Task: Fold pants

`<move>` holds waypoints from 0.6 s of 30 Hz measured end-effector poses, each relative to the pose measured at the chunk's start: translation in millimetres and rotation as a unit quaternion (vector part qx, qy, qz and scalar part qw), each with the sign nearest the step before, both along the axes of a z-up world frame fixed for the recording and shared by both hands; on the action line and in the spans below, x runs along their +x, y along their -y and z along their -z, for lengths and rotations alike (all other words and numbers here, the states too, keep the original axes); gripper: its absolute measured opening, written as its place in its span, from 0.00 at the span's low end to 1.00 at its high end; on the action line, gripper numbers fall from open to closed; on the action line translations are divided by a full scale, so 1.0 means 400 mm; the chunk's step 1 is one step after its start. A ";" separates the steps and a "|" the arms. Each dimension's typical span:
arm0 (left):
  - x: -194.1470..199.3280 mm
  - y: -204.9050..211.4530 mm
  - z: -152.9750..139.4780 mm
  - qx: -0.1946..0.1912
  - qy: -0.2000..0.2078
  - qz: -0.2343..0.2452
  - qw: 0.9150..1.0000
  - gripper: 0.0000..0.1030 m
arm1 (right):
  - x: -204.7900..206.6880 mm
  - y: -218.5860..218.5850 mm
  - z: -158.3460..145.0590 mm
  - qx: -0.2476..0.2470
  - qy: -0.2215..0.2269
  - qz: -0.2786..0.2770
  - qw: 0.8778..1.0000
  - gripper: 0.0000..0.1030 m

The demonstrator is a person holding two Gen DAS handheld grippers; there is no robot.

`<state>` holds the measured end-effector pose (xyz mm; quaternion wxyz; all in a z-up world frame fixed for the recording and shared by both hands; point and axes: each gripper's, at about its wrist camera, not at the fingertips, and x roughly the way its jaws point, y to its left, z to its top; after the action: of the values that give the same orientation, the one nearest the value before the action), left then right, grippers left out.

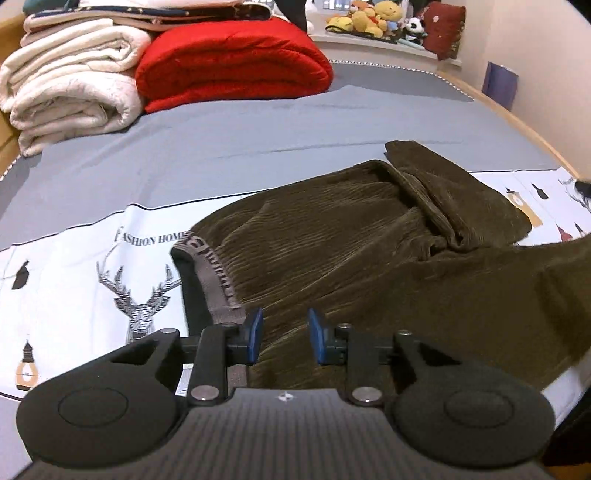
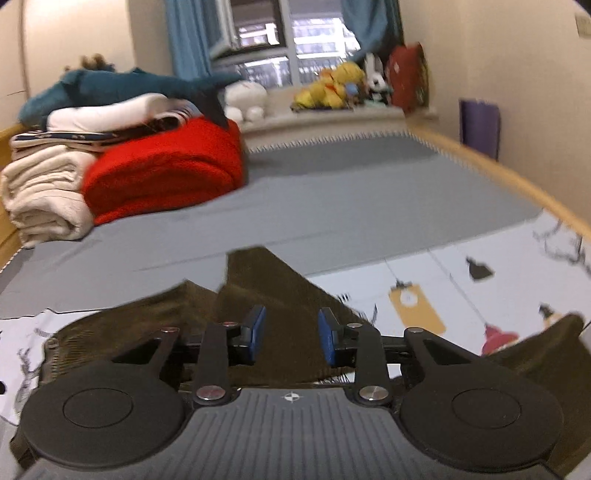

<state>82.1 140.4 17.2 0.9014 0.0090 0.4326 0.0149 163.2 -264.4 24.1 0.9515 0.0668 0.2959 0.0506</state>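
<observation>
The pants (image 1: pixel 369 258), dark olive corduroy, lie spread on the bed (image 1: pixel 258 147), on a white printed cloth (image 1: pixel 92 258) that covers the near part of a grey sheet (image 1: pixel 221 147). In the left wrist view the waistband (image 1: pixel 214 273), grey with lettering, sits at the left end of the pants, just ahead of the left tool (image 1: pixel 285 341). One leg is folded back over the body of the pants, its end reaching onto the grey sheet at the far side; another stretch of the fabric runs off to the right edge of that view.

The left tool hovers low over the pants near the waistband, its blue pads (image 1: pixel 255 336) apart with only fabric seen beyond the gap; it is open and grips nothing. The right tool (image 2: pixel 291 339) is likewise open, pads (image 2: pixel 327 341) apart, above the folded leg (image 2: pixel 266 291), which the right wrist view shows as a dark wedge pointing away. That view is blurred, so whether the pads touch the fabric cannot be told.

Further out, at the far left of the bed, stand a rolled cream blanket (image 1: pixel 70 85) and, touching it, a folded red quilt (image 1: pixel 232 62), with more folded bedding on top. Nothing lies between the tools and the pants.

The white cloth shows a deer drawing (image 1: pixel 142 295) and the words "FASHION HOME" only in the left view. Only the right view shows the window (image 2: pixel 280 33) with blue curtains (image 2: pixel 184 40) and a teal plush shark (image 2: pixel 125 86) on the bedding pile. Both show plush toys (image 2: pixel 332 88) on the ledge by the window and a purple object (image 2: pixel 480 125) against the right wall.
</observation>
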 end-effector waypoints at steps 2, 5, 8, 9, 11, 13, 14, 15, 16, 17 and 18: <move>0.031 0.025 0.007 0.011 -0.006 -0.003 1.000 0.29 | 0.025 0.020 0.063 0.004 -0.009 0.009 1.000 0.32; 0.069 0.066 0.011 0.025 -0.007 -0.002 1.000 0.29 | 0.099 0.036 0.130 -0.012 -0.064 0.032 0.997 0.32; 0.104 0.102 0.001 0.018 0.002 0.002 1.000 0.30 | 0.150 0.043 0.123 -0.025 -0.038 0.012 0.999 0.37; 0.115 0.115 -0.005 0.016 0.009 0.003 1.000 0.30 | 0.168 0.041 0.128 -0.040 -0.037 0.006 0.999 0.40; 0.138 0.137 -0.009 0.015 0.013 0.003 1.000 0.31 | 0.212 0.051 0.146 -0.049 -0.044 0.002 0.998 0.42; 0.158 0.161 -0.010 0.014 0.014 0.007 1.000 0.32 | 0.261 0.066 0.173 -0.034 -0.062 0.010 0.997 0.46; 0.165 0.174 -0.008 0.015 0.014 0.012 1.000 0.35 | 0.286 0.071 0.193 -0.026 -0.074 0.015 0.997 0.47; 0.172 0.186 -0.004 0.018 0.012 0.018 1.000 0.37 | 0.306 0.072 0.211 -0.025 -0.085 0.018 0.996 0.48; 0.180 0.201 0.003 0.024 0.007 0.025 0.999 0.41 | 0.331 0.073 0.231 -0.028 -0.093 0.020 0.995 0.48; 0.185 0.212 0.009 0.030 0.003 0.030 0.999 0.42 | 0.355 0.072 0.254 -0.034 -0.100 0.021 0.994 0.48; 0.188 0.221 0.014 0.035 -0.001 0.034 0.999 0.42 | 0.376 0.071 0.276 -0.037 -0.107 0.021 0.993 0.48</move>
<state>157.2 52.2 11.5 0.8999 0.0553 0.4326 -0.0004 313.6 -292.9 -86.3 0.9170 0.0430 0.3964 0.0126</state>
